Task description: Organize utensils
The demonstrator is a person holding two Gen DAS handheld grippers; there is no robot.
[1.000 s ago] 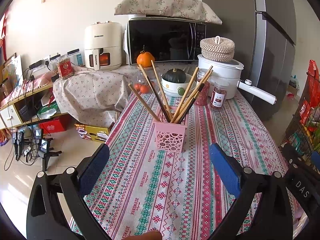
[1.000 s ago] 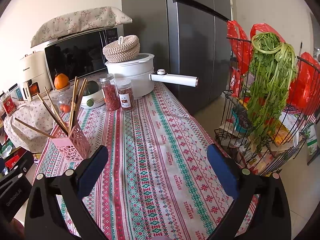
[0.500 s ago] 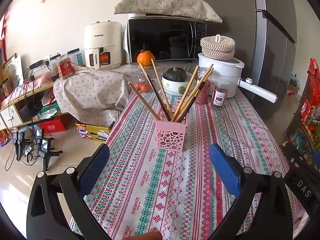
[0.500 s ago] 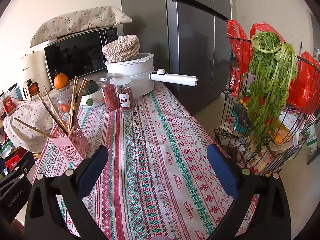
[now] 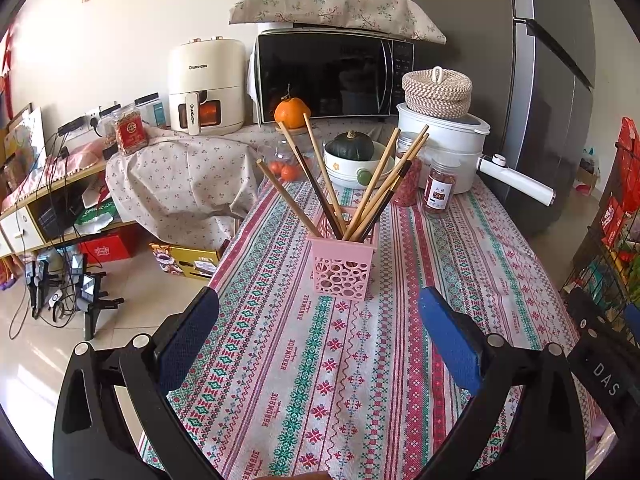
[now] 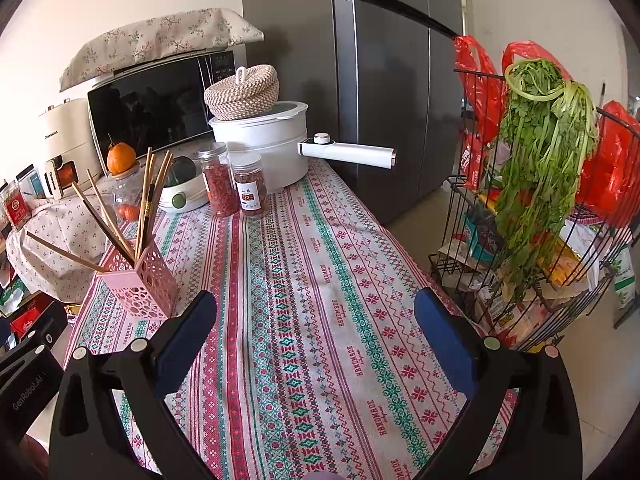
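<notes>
Standing holder: the pink holder (image 5: 341, 269) is upright on the bench (image 5: 280, 360), at about 12 o'clock from the left gripper (image 5: 319, 334) and apart from it; in the right wrist view the same pink holder (image 6: 140, 284) is at about 10 o'clock.
Chopsticks: the chopsticks (image 5: 320, 188) stand in the holder and fan out to both sides; their lower ends are hidden inside it, and where they cross I cannot count them surely. In the right wrist view the chopsticks (image 6: 148, 200) lean the same way.
Left gripper: wide open, nothing between its blue pads (image 5: 188, 340); it hangs above the cloth, and its lower body is cut off by the picture edge.
Right gripper: the right gripper (image 6: 316, 332) is also wide open and holds nothing; it is well apart from the holder.
Behind the holder: a white pot (image 5: 444, 148) with a woven lid (image 5: 437, 92), two jars (image 5: 440, 190) with red content, and a bowl (image 5: 352, 168) with a dark squash. The jar labels are too small to read.
Far end: a microwave (image 5: 332, 76) under a flowered cloth; its window is dark.
At 3 o'clock, right wrist view: a wire basket (image 6: 532, 240) with hanging greens (image 6: 540, 152); what lies under them is hard to make out.
</notes>
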